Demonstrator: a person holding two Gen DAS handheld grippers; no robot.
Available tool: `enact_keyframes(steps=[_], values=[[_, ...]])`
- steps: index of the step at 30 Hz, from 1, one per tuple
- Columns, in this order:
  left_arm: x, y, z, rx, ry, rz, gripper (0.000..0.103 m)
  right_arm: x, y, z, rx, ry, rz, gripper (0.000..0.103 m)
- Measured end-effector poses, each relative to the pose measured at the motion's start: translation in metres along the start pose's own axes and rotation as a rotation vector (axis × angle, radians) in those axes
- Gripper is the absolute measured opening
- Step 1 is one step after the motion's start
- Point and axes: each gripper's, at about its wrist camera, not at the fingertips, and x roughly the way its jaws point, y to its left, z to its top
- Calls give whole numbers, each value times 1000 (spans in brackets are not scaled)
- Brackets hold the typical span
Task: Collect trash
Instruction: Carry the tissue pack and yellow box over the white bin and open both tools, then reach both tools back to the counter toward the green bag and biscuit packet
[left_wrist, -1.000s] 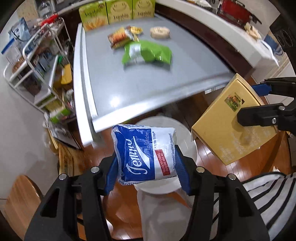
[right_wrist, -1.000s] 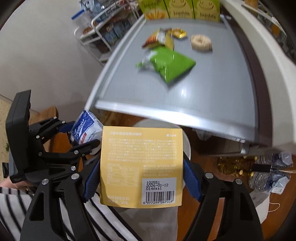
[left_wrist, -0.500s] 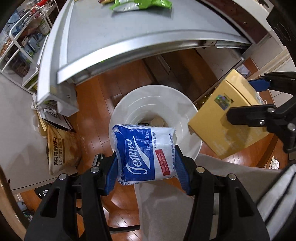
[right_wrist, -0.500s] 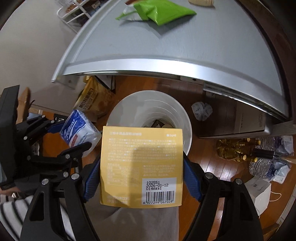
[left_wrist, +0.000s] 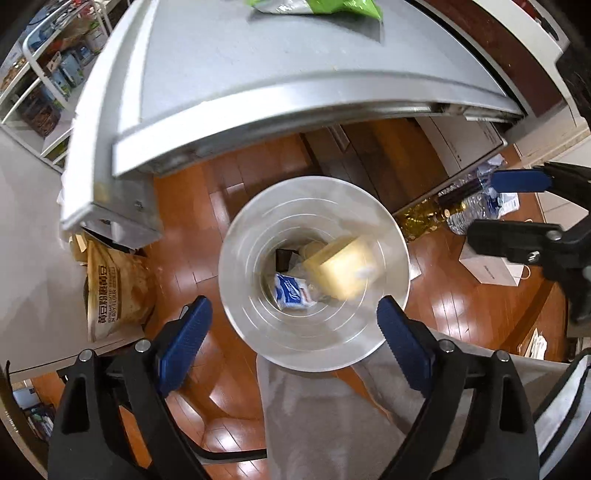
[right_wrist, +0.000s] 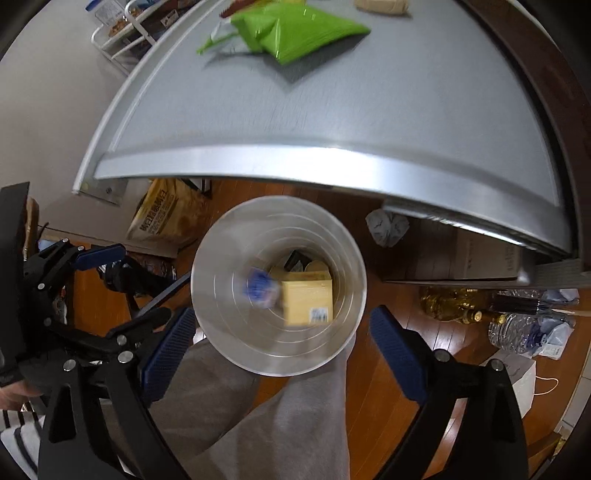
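A white trash bin (left_wrist: 369, 332) stands on the wooden floor below the table edge; it also shows in the right wrist view (right_wrist: 229, 332). Inside it lie a blue tissue pack (left_wrist: 291, 293) (right_wrist: 260, 288) and a yellow box (left_wrist: 341, 271) (right_wrist: 306, 299), both blurred. My left gripper (left_wrist: 293, 343) is open and empty above the bin's near rim. My right gripper (right_wrist: 282, 345) is open and empty above the bin too. A green snack bag (right_wrist: 295, 33) (left_wrist: 314, 5) lies on the grey table (right_wrist: 369, 99).
A brown flour sack (left_wrist: 114, 291) leans on the floor left of the bin. Bottles (right_wrist: 517, 317) and a white bag (left_wrist: 491, 271) lie on the floor to the right. A crumpled wad (right_wrist: 388, 225) lies under the table. My grey-trousered leg (right_wrist: 288, 413) is below the bin.
Both grippers opened. The tissue pack left the left gripper and the yellow box left the right gripper; both now sit in the bin. Both cameras tilted further down over the bin.
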Motion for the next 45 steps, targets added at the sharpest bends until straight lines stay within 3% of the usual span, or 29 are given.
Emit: enact_keyframes(steps=[4,12,15,18,23,27,33,39,45], values=[[-17,5,3,-18,-39,-3,92,-27,-5,4,44,-37,17,93],[-72,7,19,-30,-192,-7,92,-78,-15,42,209,-163,117,98],[-90,7,29,-14,-255,49,92,-78,-13,57,221,-187,99,98],[-101,11,38,-16,-325,127,101,-71,-16,78,250,-204,80,98],[-115,21,58,-27,-400,192,101,-45,-15,109,296,-184,48,98],[-122,31,71,-17,-432,225,101,-30,-7,135,309,-183,1,98],[-131,45,81,-34,-462,254,101,-16,-2,162,386,-201,-4,98],[-126,62,95,-62,-454,250,101,3,12,179,284,-169,-122,98],[-112,67,122,-28,-429,243,101,1,6,170,163,-180,-100,93]])
